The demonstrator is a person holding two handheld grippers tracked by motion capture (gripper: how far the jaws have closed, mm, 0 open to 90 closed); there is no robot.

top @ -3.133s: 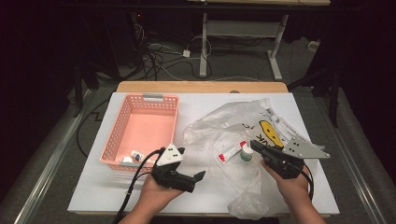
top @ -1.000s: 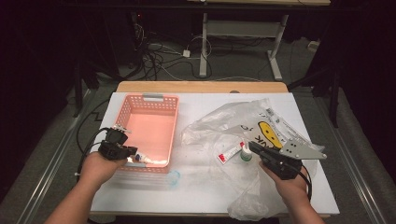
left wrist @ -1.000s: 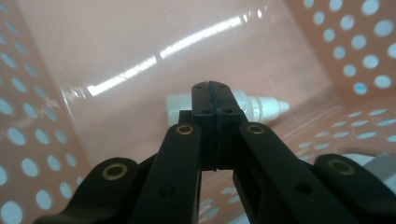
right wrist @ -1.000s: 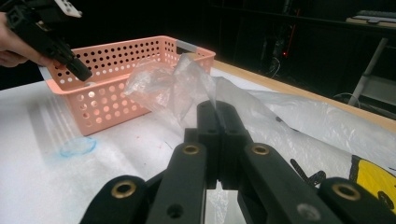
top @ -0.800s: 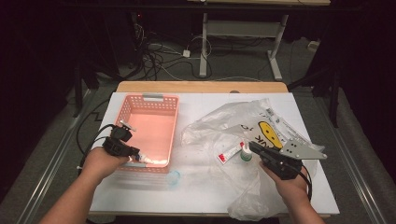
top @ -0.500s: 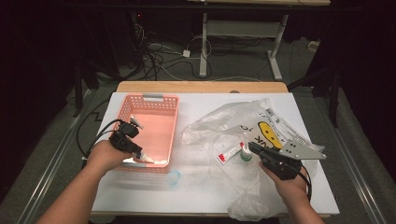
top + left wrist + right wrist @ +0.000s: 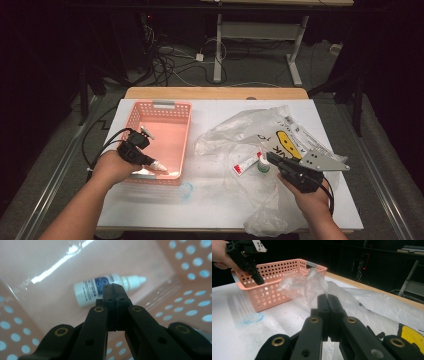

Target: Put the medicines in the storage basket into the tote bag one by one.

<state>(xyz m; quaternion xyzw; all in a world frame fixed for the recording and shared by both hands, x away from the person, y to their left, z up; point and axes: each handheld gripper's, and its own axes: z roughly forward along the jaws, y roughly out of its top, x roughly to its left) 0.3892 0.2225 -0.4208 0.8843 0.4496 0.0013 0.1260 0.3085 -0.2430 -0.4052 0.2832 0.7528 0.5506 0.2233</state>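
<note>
Lying on glossy pink perforated basket (image 7: 190,277) floor: white cylindrical dropper bottle (image 7: 100,288).

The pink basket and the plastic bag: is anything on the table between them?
In the high view, bare white table separates the pink basket from the plastic bag.

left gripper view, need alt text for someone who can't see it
A small white dropper bottle with a blue label lies on its side on the floor of a pink perforated basket, just beyond the tips of the left gripper. The gripper's two black jaws are shut together with nothing between them.
</note>
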